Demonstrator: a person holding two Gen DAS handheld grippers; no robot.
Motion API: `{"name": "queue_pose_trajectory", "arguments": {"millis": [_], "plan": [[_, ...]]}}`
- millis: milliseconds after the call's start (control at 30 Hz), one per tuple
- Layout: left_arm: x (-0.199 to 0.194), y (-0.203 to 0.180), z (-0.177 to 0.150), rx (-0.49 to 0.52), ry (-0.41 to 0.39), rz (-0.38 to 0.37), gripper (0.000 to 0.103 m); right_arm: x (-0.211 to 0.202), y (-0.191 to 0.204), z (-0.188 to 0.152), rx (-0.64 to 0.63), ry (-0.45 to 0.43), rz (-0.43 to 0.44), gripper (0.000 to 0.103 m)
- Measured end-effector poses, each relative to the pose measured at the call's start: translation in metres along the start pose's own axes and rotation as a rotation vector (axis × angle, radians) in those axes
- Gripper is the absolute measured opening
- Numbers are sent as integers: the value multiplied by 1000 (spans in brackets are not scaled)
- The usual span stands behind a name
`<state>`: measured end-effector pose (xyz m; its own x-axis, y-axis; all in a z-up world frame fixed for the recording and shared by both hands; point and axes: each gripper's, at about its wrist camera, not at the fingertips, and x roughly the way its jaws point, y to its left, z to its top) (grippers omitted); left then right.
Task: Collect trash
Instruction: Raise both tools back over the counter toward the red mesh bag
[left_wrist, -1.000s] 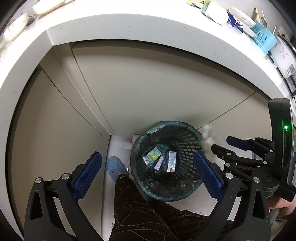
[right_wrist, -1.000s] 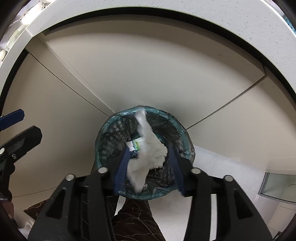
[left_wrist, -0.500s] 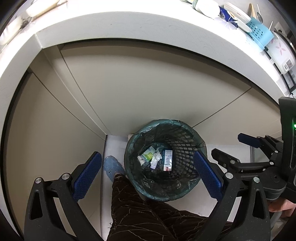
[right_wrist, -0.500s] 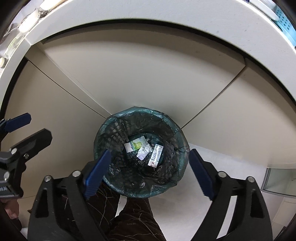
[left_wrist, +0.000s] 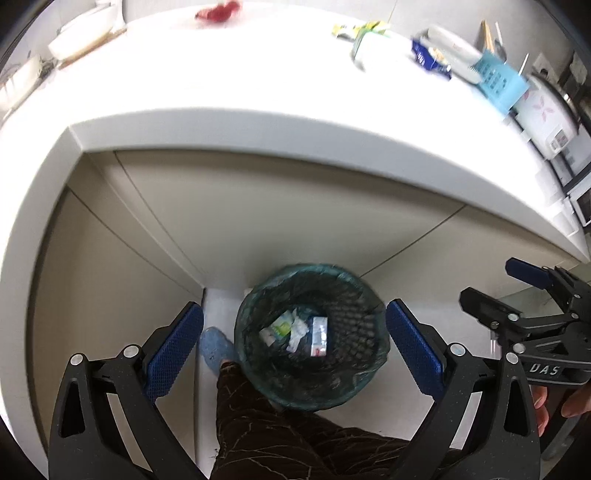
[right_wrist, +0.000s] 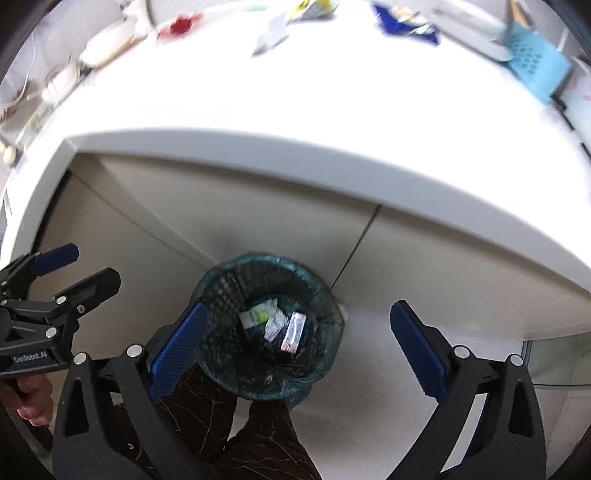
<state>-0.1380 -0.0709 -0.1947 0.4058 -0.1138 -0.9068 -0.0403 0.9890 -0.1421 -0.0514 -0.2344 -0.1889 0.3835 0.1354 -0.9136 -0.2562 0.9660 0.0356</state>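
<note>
Three or so scraps of trash (left_wrist: 295, 330) lie at the bottom of the mesh bin (left_wrist: 312, 336), which stands on the floor against the cabinet fronts (left_wrist: 280, 218) under the counter (left_wrist: 258, 92). Right gripper (right_wrist: 295, 343) is above the bin mouth, jaws opening to full spread, nothing between them; drop looks done. Left gripper (left_wrist: 295, 347) is also above the bin, jaws released, empty.

Step in hand, as I judge it: clear the bin and go back up for more. More wrappers sit on the counter above the bin: a yellow-green wrapper (left_wrist: 360, 29), a blue packet (right_wrist: 404, 20), a red scrap (left_wrist: 218, 13), all blurred. Do it well: lift straight off the bin before swinging toward the counter, keep jaws wide for the next pick.

Edges: the counter lip (left_wrist: 295, 125) overhangs the bin, so the grippers must clear it outward first. The person's trouser leg (left_wrist: 266, 424) touches the bin's near side. Floor right of the bin is open. The two grippers are near each other; keep them apart.
</note>
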Motion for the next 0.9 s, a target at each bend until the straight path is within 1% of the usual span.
{"name": "queue_pose_trajectory", "arguments": {"millis": [167, 333, 467, 567, 667, 800, 900], "plan": [[-26, -10, 13, -6, -31, -10, 97, -33, -9, 11, 13, -63, 0, 95], [-54, -12, 28, -36, -61, -47, 97, -62, -11, 26, 5, -112, -7, 95], [-73, -12, 43, -56, -92, -32, 97, -83, -11, 42, 4, -145, -27, 95], [-85, -8, 56, -68, -108, 0, 97, -93, -11, 51, 6, -171, -36, 95], [-93, -6, 68, -53, -121, 49, 97, -99, -13, 60, 11, -184, -54, 95], [-101, 0, 86, -61, -127, 42, 97, -103, -16, 74, 43, -184, -53, 95], [-104, 1, 97, -47, -138, 45, 97, -107, -16, 86, 55, -195, -68, 95]]}}
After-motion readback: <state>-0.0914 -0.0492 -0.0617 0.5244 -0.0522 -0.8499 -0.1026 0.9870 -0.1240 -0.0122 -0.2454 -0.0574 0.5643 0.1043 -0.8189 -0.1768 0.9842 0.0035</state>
